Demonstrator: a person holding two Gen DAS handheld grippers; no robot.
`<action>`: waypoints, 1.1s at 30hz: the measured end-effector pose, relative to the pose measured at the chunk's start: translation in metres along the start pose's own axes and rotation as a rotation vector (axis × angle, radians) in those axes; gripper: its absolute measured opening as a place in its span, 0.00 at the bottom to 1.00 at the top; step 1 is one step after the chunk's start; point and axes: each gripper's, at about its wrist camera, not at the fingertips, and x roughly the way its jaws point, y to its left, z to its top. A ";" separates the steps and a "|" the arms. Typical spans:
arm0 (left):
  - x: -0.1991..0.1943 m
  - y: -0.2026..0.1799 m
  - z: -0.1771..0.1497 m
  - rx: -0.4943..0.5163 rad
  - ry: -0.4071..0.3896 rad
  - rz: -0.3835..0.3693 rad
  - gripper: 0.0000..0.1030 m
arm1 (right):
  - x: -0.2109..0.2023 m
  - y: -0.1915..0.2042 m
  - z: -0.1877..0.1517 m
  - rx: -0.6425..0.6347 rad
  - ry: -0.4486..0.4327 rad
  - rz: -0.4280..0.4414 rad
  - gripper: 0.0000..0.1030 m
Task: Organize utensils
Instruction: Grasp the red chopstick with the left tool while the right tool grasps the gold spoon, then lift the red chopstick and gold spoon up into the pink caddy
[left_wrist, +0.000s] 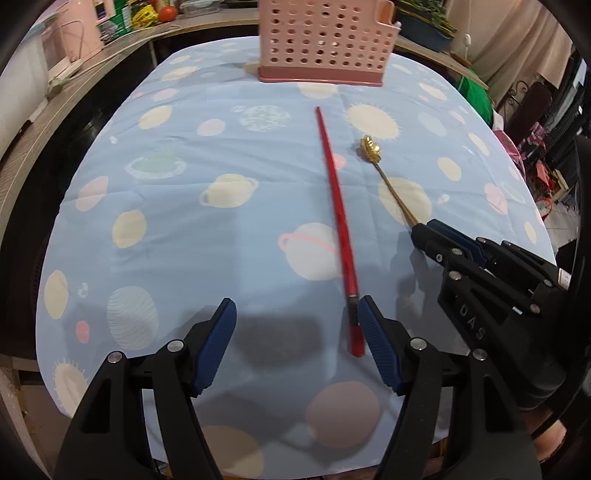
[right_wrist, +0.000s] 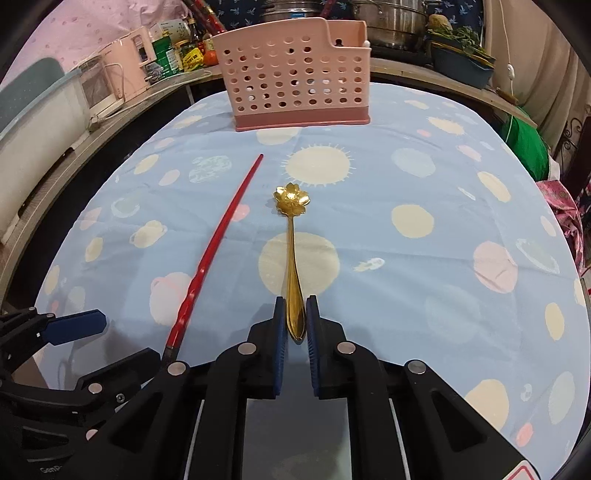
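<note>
Your right gripper (right_wrist: 295, 317) has its jaws drawn in around the handle end of the gold spoon (right_wrist: 291, 236), the blue pads (right_wrist: 280, 332) lying just beside the metal on both sides; a sliver of gap may remain, so take it as grasping the spoon rather than fully clenched on it. The spoon lies flat on the surface (right_wrist: 424, 295), its flower-shaped bowl pointing away from you toward the pink utensil holder (right_wrist: 295, 70). From the left wrist view you see the same spoon (left_wrist: 384, 177) running out of the front of your right gripper (left_wrist: 424, 230), the handle end hidden between its jaws. Your left gripper (left_wrist: 297, 325) has its jaws released and spread wide, low over the blue planet-print cloth (left_wrist: 184, 221) that covers the surface. The near end of the red chopstick (left_wrist: 338, 221) lies just inside the right-hand pad (left_wrist: 376, 339) of that gripper, touching or nearly touching it; you cannot tell which. The chopstick stretches away toward the pink utensil holder (left_wrist: 325, 40), which stands upright at the far edge of the cloth, well apart from both utensils. In the right wrist view the red chopstick (right_wrist: 221, 243) lies to the left of the spoon, slanting, the two apart and not crossing.
</note>
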 end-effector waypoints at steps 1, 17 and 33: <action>0.000 -0.004 -0.001 0.011 0.001 -0.007 0.63 | -0.003 -0.005 -0.001 0.016 -0.001 0.005 0.10; 0.010 -0.028 -0.005 0.099 0.021 -0.044 0.08 | -0.035 -0.030 0.001 0.102 -0.047 0.040 0.09; -0.061 -0.018 0.035 0.033 -0.131 -0.085 0.07 | -0.082 -0.042 0.031 0.140 -0.151 0.066 0.02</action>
